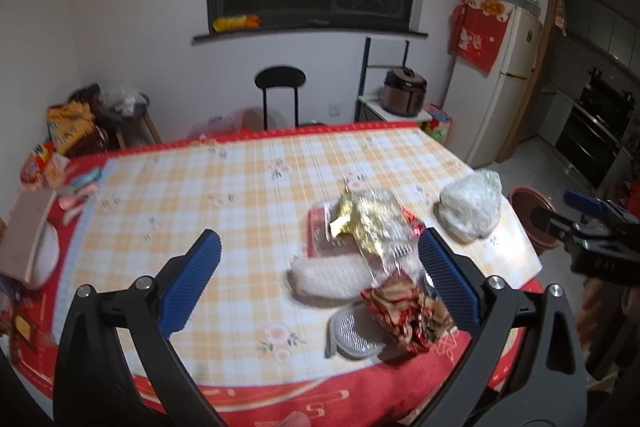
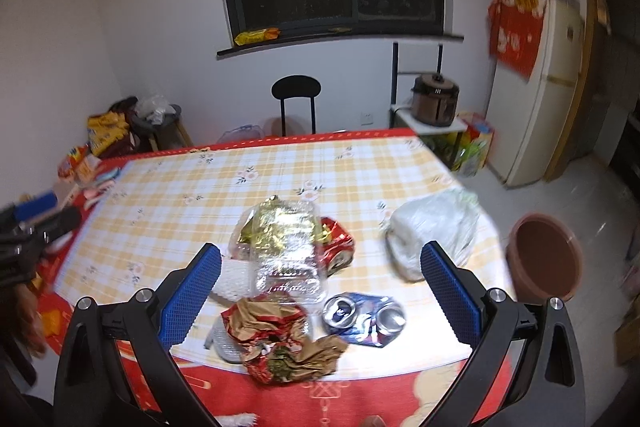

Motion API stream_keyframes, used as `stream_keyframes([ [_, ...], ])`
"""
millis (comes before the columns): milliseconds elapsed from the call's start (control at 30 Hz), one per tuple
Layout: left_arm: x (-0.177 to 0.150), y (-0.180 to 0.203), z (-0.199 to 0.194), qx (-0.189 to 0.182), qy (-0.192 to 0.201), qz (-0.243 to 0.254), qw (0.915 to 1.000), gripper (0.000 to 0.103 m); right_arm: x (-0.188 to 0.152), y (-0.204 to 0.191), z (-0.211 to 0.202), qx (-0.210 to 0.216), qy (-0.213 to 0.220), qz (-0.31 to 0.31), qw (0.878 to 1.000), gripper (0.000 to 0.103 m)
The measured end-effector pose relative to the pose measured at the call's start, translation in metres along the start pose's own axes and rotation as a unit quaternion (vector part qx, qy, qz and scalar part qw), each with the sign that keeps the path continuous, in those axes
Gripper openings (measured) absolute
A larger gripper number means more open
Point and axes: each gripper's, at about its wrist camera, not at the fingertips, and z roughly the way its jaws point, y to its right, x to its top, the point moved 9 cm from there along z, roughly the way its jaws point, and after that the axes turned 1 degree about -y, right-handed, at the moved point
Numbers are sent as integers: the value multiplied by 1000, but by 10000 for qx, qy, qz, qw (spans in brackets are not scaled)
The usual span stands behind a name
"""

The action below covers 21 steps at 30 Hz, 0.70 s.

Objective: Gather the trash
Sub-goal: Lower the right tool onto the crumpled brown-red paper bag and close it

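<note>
A heap of trash lies near the table's front edge. In the right wrist view it holds a crumpled red and brown wrapper (image 2: 280,339), a crushed blue can (image 2: 364,319), a clear plastic clamshell (image 2: 288,267) with gold foil (image 2: 276,223), a red can (image 2: 338,247) and a white plastic bag (image 2: 432,231). My right gripper (image 2: 320,291) hovers open above the heap. In the left wrist view the wrapper (image 1: 408,315), foil (image 1: 360,219) and bag (image 1: 472,207) lie to the right. My left gripper (image 1: 320,279) is open and holds nothing.
A brown round bin (image 2: 544,259) stands on the floor right of the table (image 2: 200,187). Snack packets (image 1: 60,171) and a box (image 1: 28,231) crowd the table's left edge. A black chair (image 2: 296,99), a cooker on a shelf (image 2: 436,99) and a fridge (image 2: 536,87) stand beyond.
</note>
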Motion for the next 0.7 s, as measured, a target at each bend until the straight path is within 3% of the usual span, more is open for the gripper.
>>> stream_keyframes([
  [233, -53, -9, 25, 231, -321, -59, 9992, 97, -33, 10, 25, 348, -150, 148, 9992, 98],
  [533, -90, -16, 34, 752, -336, -618, 9947, 97, -74, 6, 50, 549, -680, -883, 9923, 98],
  [700, -117, -22, 43, 1001, -609, -1027, 9878, 97, -106, -4, 71, 821, -1122, -1337, 9812, 98],
])
